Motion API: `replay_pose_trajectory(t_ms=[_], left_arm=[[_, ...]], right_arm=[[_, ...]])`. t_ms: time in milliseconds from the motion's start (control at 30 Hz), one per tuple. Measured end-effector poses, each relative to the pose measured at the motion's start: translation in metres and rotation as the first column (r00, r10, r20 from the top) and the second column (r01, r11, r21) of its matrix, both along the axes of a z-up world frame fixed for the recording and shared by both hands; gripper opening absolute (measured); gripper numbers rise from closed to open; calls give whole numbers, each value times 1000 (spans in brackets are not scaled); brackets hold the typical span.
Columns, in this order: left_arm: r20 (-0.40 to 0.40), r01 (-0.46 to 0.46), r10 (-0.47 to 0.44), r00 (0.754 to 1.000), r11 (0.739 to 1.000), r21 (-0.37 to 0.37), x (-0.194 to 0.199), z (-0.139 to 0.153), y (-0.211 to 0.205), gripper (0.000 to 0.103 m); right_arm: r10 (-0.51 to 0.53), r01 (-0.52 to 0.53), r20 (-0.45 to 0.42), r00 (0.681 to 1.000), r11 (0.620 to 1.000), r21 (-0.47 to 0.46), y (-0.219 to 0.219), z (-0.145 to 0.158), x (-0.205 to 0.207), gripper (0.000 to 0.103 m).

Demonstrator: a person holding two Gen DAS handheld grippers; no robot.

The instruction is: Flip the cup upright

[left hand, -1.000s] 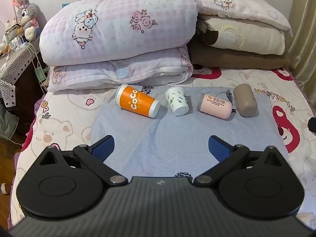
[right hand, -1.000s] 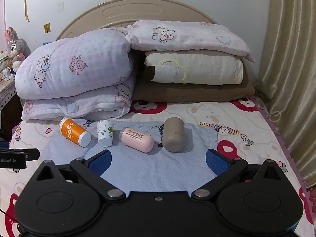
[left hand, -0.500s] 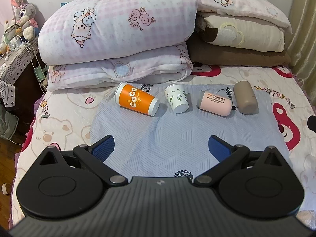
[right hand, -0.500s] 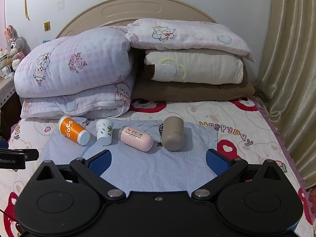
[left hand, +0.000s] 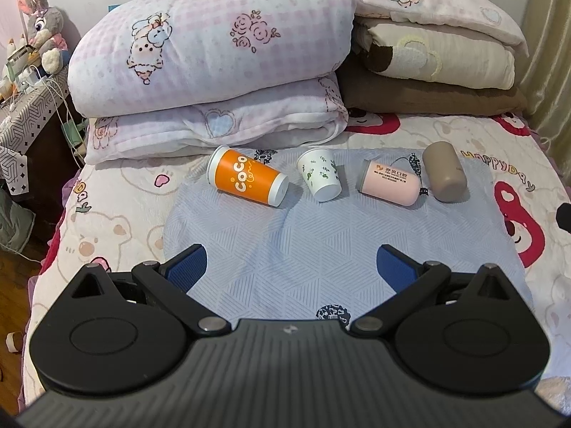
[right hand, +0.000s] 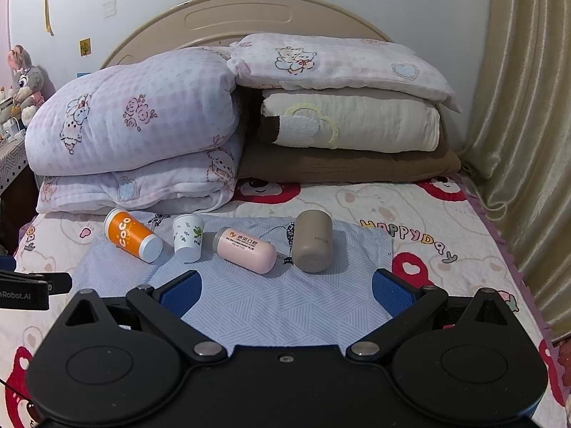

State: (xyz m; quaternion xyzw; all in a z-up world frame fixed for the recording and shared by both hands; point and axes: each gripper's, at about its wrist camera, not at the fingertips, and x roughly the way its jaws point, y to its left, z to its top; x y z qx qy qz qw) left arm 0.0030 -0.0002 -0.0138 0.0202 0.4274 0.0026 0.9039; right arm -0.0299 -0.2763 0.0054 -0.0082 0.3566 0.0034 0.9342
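Observation:
Several cups lie on their sides in a row on a light blue mat on the bed. From left: an orange "CoCo" cup, a small white cup with green leaves, a pink bottle and a taupe tumbler. My left gripper is open and empty, hovering over the mat short of the cups. My right gripper is open and empty, just in front of the pink bottle and tumbler.
Folded pink quilts and stacked pillows lie behind the cups against the headboard. A curtain hangs at the right. A nightstand with a plush toy stands at the left. The left gripper's body shows at the right view's left edge.
Both grippers have drifted slightly; the cups sit a little higher in the left view and a little lower and nearer in the right view. No cup has moved. Both jaws stay open.

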Motion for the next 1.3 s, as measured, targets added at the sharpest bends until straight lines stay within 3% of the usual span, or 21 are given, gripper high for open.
replay_pose_trajectory(t_ms=[1167,1300], left_arm=[[-22,4,-4,1000,1000,13,-1,0,-2,103],[-26,26,-26,999,1000,-15,2,-2,-1,103]], right_arm=[[2,-2,-3,1000,1000,-9,-1,-2,1,103],[5,-5,-6,1000,1000,-10,-2,-4,2,103]])
